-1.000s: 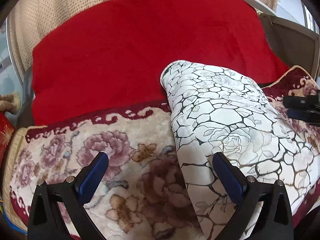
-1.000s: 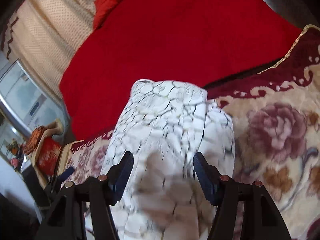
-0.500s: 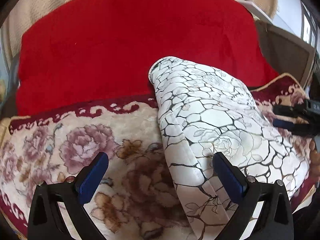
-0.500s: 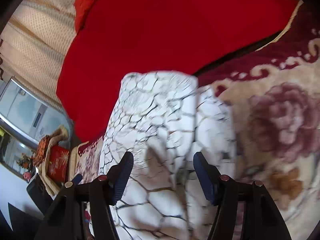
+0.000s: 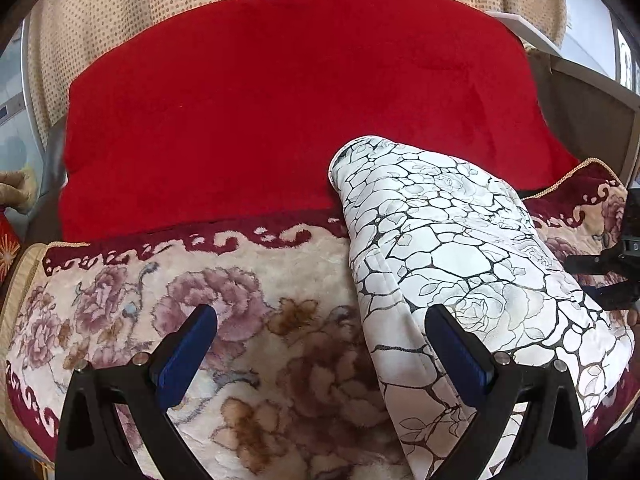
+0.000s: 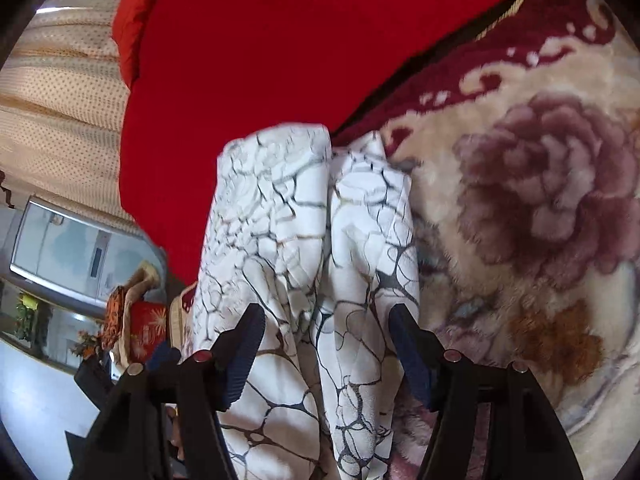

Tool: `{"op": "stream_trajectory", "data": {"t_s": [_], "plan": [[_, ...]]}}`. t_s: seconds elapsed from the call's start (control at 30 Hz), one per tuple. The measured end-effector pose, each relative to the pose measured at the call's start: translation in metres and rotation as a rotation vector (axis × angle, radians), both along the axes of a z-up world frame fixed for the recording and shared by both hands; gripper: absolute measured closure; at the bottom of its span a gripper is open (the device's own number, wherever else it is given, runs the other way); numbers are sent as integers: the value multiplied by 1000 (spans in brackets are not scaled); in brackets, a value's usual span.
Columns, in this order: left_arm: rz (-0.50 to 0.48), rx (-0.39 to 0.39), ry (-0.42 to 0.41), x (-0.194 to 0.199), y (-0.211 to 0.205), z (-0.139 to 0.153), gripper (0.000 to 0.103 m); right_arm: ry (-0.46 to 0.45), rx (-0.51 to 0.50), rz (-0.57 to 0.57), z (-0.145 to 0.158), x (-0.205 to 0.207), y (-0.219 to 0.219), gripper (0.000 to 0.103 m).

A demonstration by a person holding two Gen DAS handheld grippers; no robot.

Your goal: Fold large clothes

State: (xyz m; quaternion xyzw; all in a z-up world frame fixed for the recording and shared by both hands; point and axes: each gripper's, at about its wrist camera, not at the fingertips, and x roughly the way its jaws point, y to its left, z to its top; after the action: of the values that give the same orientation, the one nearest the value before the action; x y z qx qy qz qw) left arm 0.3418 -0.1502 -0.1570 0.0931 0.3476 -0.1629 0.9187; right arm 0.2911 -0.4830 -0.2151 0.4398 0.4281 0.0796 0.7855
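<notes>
Floral blanket (image 5: 132, 300) covers the near part of the bed, with a red blanket (image 5: 280, 100) beyond it and a dotted curtain (image 5: 100, 12) behind. On the floral blanket, its far end overlapping the red one, lies the garment (image 5: 460, 264), a white cloth with a black crackle print, already folded into a narrow, thick bundle.

Left gripper (image 5: 320, 354): jaws wide, nothing between the pads. Its right finger stands over the garment's near edge, its left finger over bare blanket. Compared with a second ago this view is almost unaltered.

Right gripper (image 6: 326, 354): jaws moderately wide and straddling the garment's near end, where two fabric lobes rise between the fingers; the pads do not appear to press on the cloth. Over the last second this gripper has dropped closer to the garment and rolled, so the bed now runs diagonally across its view, and its jaws have just been opening slightly with fabric between them. Judged from this, the right hand is either letting go after a fold or setting up a fresh grip; the fold sequence looks well advanced.

Long axis of the garment: from the near right edge of the bed away toward the red blanket, angled slightly left in the left view. The rounded far end points at the red blanket.
</notes>
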Motion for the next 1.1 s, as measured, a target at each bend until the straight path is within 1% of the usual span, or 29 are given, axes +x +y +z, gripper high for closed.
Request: {"op": "stream_trajectory", "data": {"t_s": [0.07, 0.17, 0.23, 0.3, 0.43, 0.5, 0.57, 0.6, 0.67, 0.73, 0.8, 0.83, 0.87, 0.93, 1.0, 1.1], "plan": [[-5, 0, 0, 0, -1, 0, 0, 0, 18, 13, -5, 2, 2, 29], [-9, 0, 3, 2, -4, 0, 0, -3, 54, 20, -13, 6, 3, 29], [-10, 1, 7, 3, -6, 0, 0, -14, 92, 25, -21, 9, 1, 24], [-13, 2, 11, 4, -9, -1, 0, -19, 129, 32, -26, 13, -2, 23], [-29, -4, 34, 8, -14, -4, 0, -40, 165, 61, -33, 24, 0, 19], [-64, -29, 80, 11, -17, -8, 0, -56, 179, 79, -36, 31, 4, 18], [-116, -63, 154, 17, -21, -15, 0, -77, 203, 99, -37, 36, 5, 16], [-127, -80, 189, 21, -22, -19, 0, -91, 218, 114, -38, 39, 7, 14], [-143, -119, 255, 28, -22, -26, 0, -108, 215, 139, -37, 43, 11, 13], [-157, -186, 321, 36, -18, -31, 0, -113, 207, 149, -38, 46, 14, 13], [-189, -276, 411, 45, -15, -38, 0, -118, 214, 139, -39, 45, 14, 13], [-198, -307, 450, 49, -14, -42, 0, -119, 215, 137, -39, 47, 16, 13], [-192, -339, 480, 52, -13, -46, 0, -121, 212, 134, -39, 47, 16, 13], [-185, -373, 491, 53, -13, -49, 0, -129, 204, 126, -37, 46, 17, 14], [-215, -394, 508, 53, -18, -49, 0, -141, 203, 128, -35, 47, 21, 14], [-220, -370, 500, 50, -25, -47, 0, -156, 201, 146, -32, 48, 25, 13]]}}
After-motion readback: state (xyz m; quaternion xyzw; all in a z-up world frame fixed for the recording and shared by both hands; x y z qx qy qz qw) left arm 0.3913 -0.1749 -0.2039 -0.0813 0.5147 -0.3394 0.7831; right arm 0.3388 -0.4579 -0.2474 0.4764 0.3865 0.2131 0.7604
